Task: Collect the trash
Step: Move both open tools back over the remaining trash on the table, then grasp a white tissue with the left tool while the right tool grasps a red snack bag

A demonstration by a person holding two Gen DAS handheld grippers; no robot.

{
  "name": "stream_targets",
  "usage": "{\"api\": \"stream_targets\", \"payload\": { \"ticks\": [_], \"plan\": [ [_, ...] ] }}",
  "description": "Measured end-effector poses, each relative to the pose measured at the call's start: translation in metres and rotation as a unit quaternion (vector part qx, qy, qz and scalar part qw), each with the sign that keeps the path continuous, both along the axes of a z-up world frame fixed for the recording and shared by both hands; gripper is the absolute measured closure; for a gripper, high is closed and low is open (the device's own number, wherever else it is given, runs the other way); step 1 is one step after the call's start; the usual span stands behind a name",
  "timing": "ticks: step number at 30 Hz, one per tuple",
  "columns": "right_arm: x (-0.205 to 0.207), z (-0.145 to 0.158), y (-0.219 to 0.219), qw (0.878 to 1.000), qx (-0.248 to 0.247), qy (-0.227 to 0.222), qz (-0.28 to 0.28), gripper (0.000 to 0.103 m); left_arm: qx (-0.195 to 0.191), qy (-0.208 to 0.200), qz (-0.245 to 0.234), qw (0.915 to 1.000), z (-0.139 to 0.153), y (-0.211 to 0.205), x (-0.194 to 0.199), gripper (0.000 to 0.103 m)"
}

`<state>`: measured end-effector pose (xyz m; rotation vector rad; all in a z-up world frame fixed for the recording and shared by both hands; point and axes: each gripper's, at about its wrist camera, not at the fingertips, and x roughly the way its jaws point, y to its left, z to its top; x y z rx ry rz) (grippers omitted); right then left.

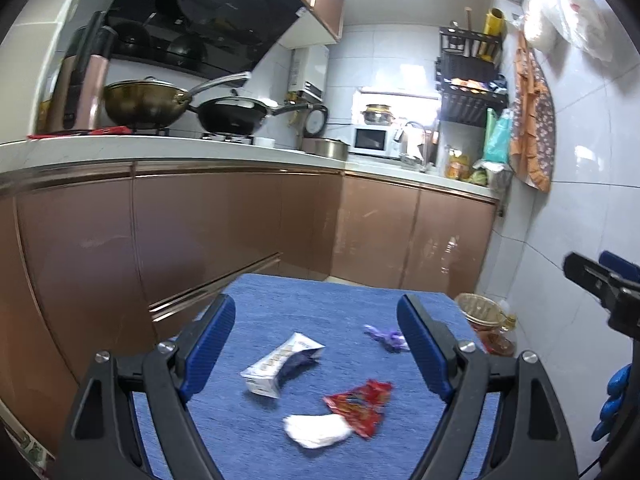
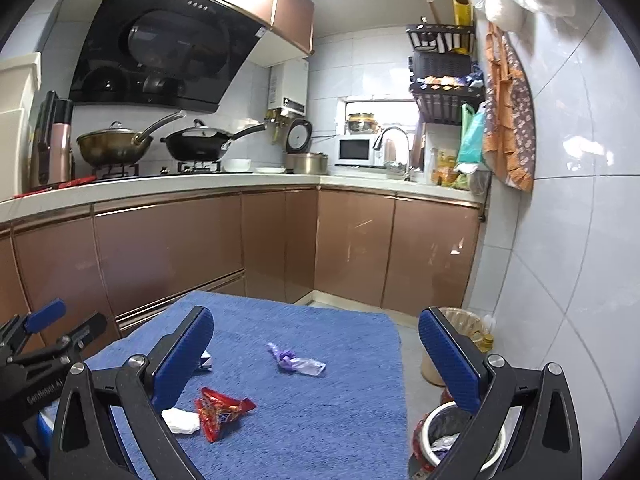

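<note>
Four pieces of trash lie on a blue cloth (image 1: 304,300) that covers a small table. They are a crushed white and blue carton (image 1: 280,364), a red snack wrapper (image 1: 360,400), a crumpled white tissue (image 1: 316,430) and a purple wrapper (image 1: 386,338). My left gripper (image 1: 316,302) hovers open over them with nothing between its fingers. My right gripper (image 2: 316,314) is also open and empty, above the purple wrapper (image 2: 296,362), the red wrapper (image 2: 222,410) and the tissue (image 2: 182,420). Its left finger hides most of the carton (image 2: 206,360).
A small bin (image 2: 440,436) with a liner stands on the floor right of the table, and a lined basket bin (image 2: 460,320) behind it. Brown kitchen cabinets (image 2: 180,248) run behind and left, a tiled wall (image 2: 560,280) on the right.
</note>
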<state>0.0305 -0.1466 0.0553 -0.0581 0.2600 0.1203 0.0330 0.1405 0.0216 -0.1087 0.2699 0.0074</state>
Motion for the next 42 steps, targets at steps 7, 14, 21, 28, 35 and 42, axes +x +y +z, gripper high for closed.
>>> {"api": "stream_targets", "payload": {
  "ticks": [7, 14, 21, 28, 35, 42],
  "plan": [
    [0.029, -0.029, 0.010, 0.995, 0.021, 0.078, 0.065, 0.000, 0.003, 0.048, 0.017, 0.9987, -0.021, 0.061, 0.019, 0.021],
    [0.058, -0.073, 0.035, 0.978, 0.016, 0.156, 0.136, 0.000, -0.040, 0.127, -0.071, 0.9885, -0.069, 0.080, 0.040, 0.021],
    [0.086, -0.111, 0.054, 0.959, 0.002, 0.216, 0.184, 0.016, 0.002, 0.167, -0.188, 0.9678, -0.110, 0.035, 0.055, 0.025],
    [0.107, -0.135, 0.054, 0.941, 0.011, 0.257, 0.220, 0.024, 0.032, 0.212, -0.277, 0.9367, -0.137, 0.002, 0.081, 0.051],
    [0.130, -0.150, 0.065, 0.929, 0.002, 0.276, 0.248, 0.031, 0.047, 0.248, -0.310, 0.9168, -0.162, -0.018, 0.100, 0.064],
    [0.152, -0.165, 0.085, 0.917, -0.011, 0.285, 0.277, 0.046, 0.027, 0.285, -0.317, 0.9044, -0.179, -0.018, 0.113, 0.081]
  ]
}}
